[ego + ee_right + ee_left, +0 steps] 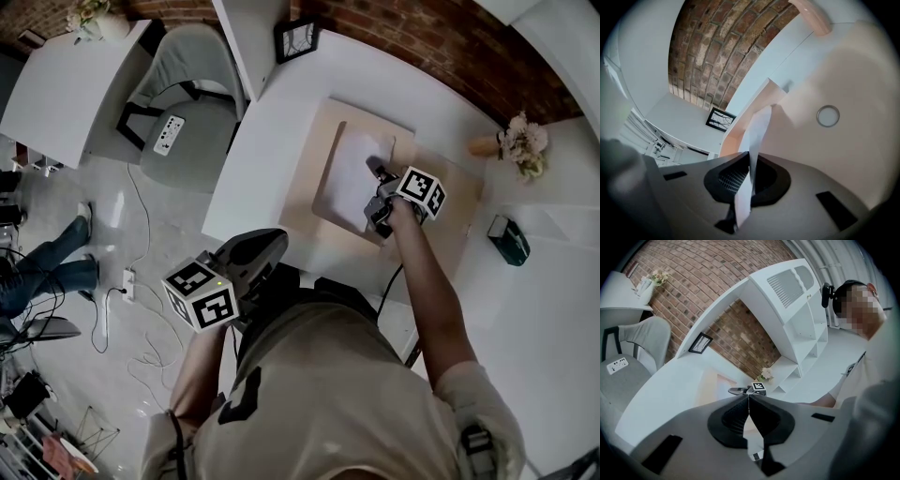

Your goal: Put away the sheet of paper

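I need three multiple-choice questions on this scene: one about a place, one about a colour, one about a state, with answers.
1. Where is the picture frame? A) on the desk, near the wall B) in a drawer C) on a sofa
2. What colour is the wall? A) green B) reddish-brown brick C) yellow
3. The right gripper is: A) open B) shut, empty C) shut on the sheet of paper
1 A: it stands at the desk's far edge. 2 B: bricks show. 3 C: paper sits pinched between its jaws.
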Tool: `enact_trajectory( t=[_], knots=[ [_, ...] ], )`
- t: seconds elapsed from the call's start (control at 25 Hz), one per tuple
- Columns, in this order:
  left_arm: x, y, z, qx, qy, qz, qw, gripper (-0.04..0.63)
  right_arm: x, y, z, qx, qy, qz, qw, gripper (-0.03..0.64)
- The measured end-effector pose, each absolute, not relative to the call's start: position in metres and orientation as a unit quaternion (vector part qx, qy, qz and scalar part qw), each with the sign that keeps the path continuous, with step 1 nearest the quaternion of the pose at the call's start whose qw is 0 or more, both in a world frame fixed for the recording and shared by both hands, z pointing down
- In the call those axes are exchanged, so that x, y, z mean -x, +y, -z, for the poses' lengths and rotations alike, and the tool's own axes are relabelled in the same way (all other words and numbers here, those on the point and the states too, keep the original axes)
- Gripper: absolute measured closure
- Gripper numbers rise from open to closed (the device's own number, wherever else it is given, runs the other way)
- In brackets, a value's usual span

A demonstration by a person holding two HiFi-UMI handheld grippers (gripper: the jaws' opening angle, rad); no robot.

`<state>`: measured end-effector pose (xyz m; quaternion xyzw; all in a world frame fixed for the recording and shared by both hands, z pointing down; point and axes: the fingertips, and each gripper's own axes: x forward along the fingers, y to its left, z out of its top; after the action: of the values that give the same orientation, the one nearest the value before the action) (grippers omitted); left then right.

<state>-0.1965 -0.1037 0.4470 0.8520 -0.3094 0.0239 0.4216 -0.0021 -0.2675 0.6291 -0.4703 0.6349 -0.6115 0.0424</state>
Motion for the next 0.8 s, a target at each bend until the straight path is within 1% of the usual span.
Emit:
enact_trajectory(
  t=[0.8],
  knots=[
    [0.2046, -0.1041, -0.4476, -0.849, -0.322, -0.024, 0.418, 0.575, 0.0092, -0.2709, -0.6247, 0.461, 0.651, 0.602, 0.035, 0.589]
  ],
)
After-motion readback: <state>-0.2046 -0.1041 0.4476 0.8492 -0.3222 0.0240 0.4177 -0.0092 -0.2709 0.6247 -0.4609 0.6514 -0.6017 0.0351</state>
